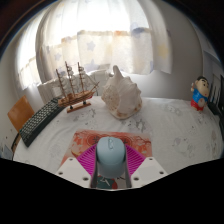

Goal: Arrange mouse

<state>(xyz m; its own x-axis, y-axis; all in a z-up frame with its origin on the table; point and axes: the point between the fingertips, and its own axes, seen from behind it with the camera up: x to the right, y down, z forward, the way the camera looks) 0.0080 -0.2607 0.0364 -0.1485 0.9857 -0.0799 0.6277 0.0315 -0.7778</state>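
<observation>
One mouse [110, 153] between gripper [110, 160] fingers

A pale blue-grey, rounded mouse [109, 155] sits between the gripper [109, 160] fingers' pink pads, at the near edge of the orange mat [88, 136].

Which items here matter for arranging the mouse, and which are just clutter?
Job:
- mouse, between the tool fingers, pink pads at either side
- mouse mat beneath it

Lying about:
- model ship
- large seashell
- keyboard
- cartoon figurine
</observation>
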